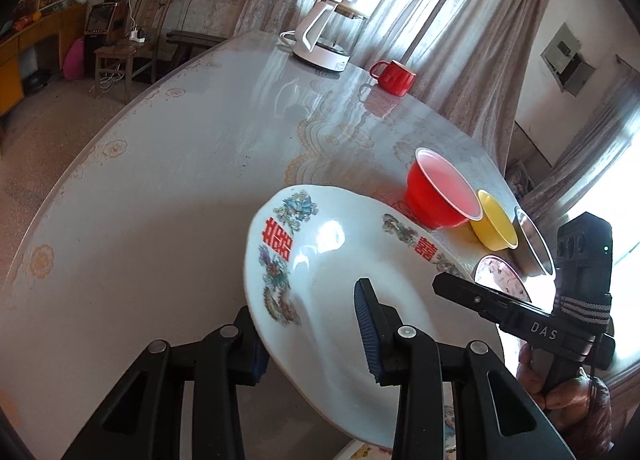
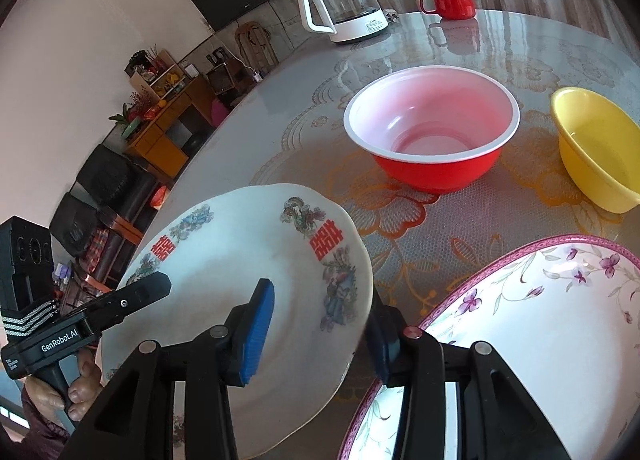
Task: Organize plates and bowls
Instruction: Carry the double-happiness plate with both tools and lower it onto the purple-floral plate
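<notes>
A white plate with red characters (image 1: pixel 320 260) (image 2: pixel 240 280) is held tilted above the table by both grippers. My left gripper (image 1: pixel 316 336) is shut on its left rim. My right gripper (image 2: pixel 320 336) is shut on its right rim. The left gripper also shows in the right wrist view (image 2: pixel 132 296), and the right gripper in the left wrist view (image 1: pixel 480 296). A purple-flowered plate (image 2: pixel 540 320) (image 1: pixel 500 272) lies on the table to the right. Beyond stand a red bowl (image 2: pixel 432 128) (image 1: pixel 440 192), a yellow bowl (image 2: pixel 596 144) (image 1: pixel 494 226) and a steel bowl (image 1: pixel 534 244).
A glass kettle on a white base (image 1: pixel 328 36) (image 2: pixel 344 4) and a red mug (image 1: pixel 394 76) (image 2: pixel 450 0) stand at the far side of the round table (image 1: pixel 160 180). A wooden chair (image 1: pixel 132 44) and cabinets stand beyond the table's left edge.
</notes>
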A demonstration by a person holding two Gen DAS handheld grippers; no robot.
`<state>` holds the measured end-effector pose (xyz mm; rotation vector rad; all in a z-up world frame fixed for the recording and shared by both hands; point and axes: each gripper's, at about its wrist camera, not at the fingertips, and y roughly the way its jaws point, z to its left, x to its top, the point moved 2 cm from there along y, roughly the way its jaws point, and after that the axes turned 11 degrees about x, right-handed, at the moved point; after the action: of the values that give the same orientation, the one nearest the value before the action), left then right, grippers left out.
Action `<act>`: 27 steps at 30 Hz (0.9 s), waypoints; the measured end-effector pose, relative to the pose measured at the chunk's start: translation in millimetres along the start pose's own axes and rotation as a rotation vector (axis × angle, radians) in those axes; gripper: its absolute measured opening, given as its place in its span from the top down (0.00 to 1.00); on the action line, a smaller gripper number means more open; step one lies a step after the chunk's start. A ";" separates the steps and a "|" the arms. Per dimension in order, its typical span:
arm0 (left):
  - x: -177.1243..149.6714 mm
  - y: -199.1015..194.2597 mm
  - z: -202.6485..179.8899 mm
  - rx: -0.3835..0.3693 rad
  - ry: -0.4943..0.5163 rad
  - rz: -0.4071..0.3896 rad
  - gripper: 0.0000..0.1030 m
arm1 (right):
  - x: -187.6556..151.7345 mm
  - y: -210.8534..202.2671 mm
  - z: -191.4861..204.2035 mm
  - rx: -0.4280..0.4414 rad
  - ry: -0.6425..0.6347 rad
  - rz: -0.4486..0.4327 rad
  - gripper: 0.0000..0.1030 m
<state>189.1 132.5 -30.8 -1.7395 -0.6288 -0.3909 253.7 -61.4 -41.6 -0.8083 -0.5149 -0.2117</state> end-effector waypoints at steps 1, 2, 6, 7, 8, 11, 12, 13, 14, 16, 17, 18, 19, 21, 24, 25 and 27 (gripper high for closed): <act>-0.7 -1.5 -1.8 0.008 0.008 -0.011 0.64 | -0.1 0.4 0.7 0.005 0.002 -0.001 0.59; -2.3 -3.1 -2.8 0.022 0.020 -0.021 0.64 | -0.2 0.3 1.4 0.010 0.002 0.000 0.59; -5.1 -3.3 -3.4 0.009 0.027 -0.020 0.64 | -4.9 -3.8 4.5 0.030 -0.008 -0.012 0.62; -5.7 -4.8 -4.0 0.007 0.029 -0.026 0.64 | -5.7 -4.3 4.1 0.033 -0.007 -0.016 0.62; -6.3 -6.9 -5.1 0.006 0.035 -0.036 0.64 | -6.6 -3.7 4.0 0.037 0.000 -0.014 0.62; -6.9 -10.0 -7.2 0.006 0.049 -0.050 0.64 | -9.0 -3.8 5.2 0.048 0.012 -0.017 0.62; -6.8 -10.6 -7.5 0.002 0.047 -0.053 0.64 | -8.7 -3.4 6.5 0.052 0.008 -0.017 0.62; -6.8 -11.1 -8.4 0.003 0.049 -0.056 0.64 | -10.2 -3.4 8.0 0.055 0.006 -0.016 0.62; -6.9 -11.0 -9.0 0.004 0.051 -0.057 0.64 | -10.5 -3.2 8.8 0.044 0.001 -0.018 0.62; -7.6 -9.7 -9.9 0.007 0.055 -0.058 0.64 | -11.7 -2.5 9.4 0.034 -0.009 -0.022 0.62; -8.8 -10.1 -10.9 0.010 0.060 -0.059 0.64 | -11.7 -1.2 8.9 0.032 -0.011 -0.021 0.63; -9.5 -10.2 -11.6 0.015 0.065 -0.058 0.64 | -11.3 0.1 8.5 0.021 -0.014 -0.018 0.65; -10.4 -10.3 -11.9 0.018 0.066 -0.057 0.64 | -11.4 1.0 9.7 0.010 -0.024 -0.015 0.65; -9.6 -8.3 -10.6 0.023 0.065 -0.056 0.64 | -10.0 0.8 11.0 -0.005 -0.031 -0.015 0.65; -2.4 9.6 -0.7 0.034 0.023 0.012 0.60 | -8.1 1.0 9.7 -0.005 -0.038 -0.008 0.65; -0.1 14.1 3.1 0.027 0.003 0.020 0.60 | -7.6 2.0 10.9 -0.009 -0.043 -0.002 0.65; 3.4 22.4 8.9 0.031 -0.013 0.034 0.60 | -8.0 3.4 15.6 -0.032 -0.074 0.004 0.65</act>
<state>204.6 138.0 -48.7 -1.7223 -0.6110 -0.3448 242.5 -47.8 -38.9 -0.8503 -0.5805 -0.1878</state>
